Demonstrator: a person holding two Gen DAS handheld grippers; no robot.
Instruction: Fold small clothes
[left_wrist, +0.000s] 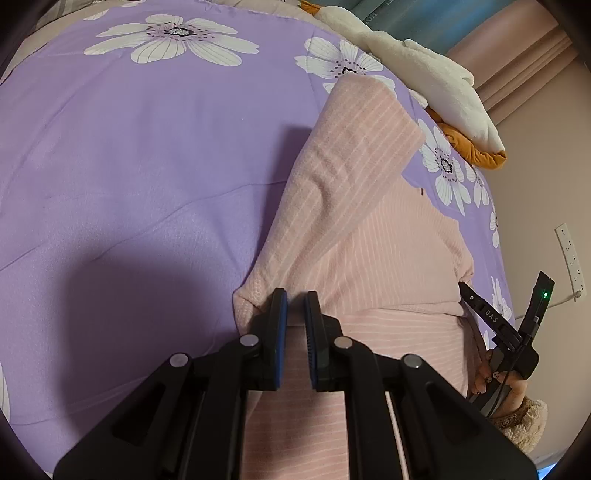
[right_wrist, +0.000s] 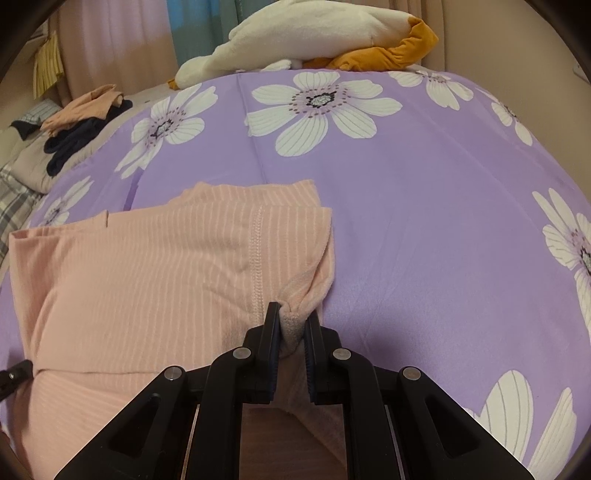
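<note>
A pink garment with thin white stripes (left_wrist: 369, 229) (right_wrist: 147, 280) lies partly folded on a purple flowered bed cover (left_wrist: 147, 166) (right_wrist: 424, 221). My left gripper (left_wrist: 295, 299) is shut on the garment's near corner, and pink cloth bulges beside its left finger. A bunched edge of the same garment is pinched in my right gripper (right_wrist: 293, 314), the cloth wrinkling up into the jaws. In the left wrist view the right gripper's black body (left_wrist: 509, 332) shows at the right, held by a hand (left_wrist: 495, 384). The left gripper's black tip (right_wrist: 14, 376) touches the garment at the right wrist view's left edge.
A white and orange plush toy (right_wrist: 314, 33) (left_wrist: 436, 77) lies along the far side of the bed. A pile of peach and dark clothes (right_wrist: 81, 114) sits at the far left. A white power strip (left_wrist: 570, 254) hangs on the wall at the right.
</note>
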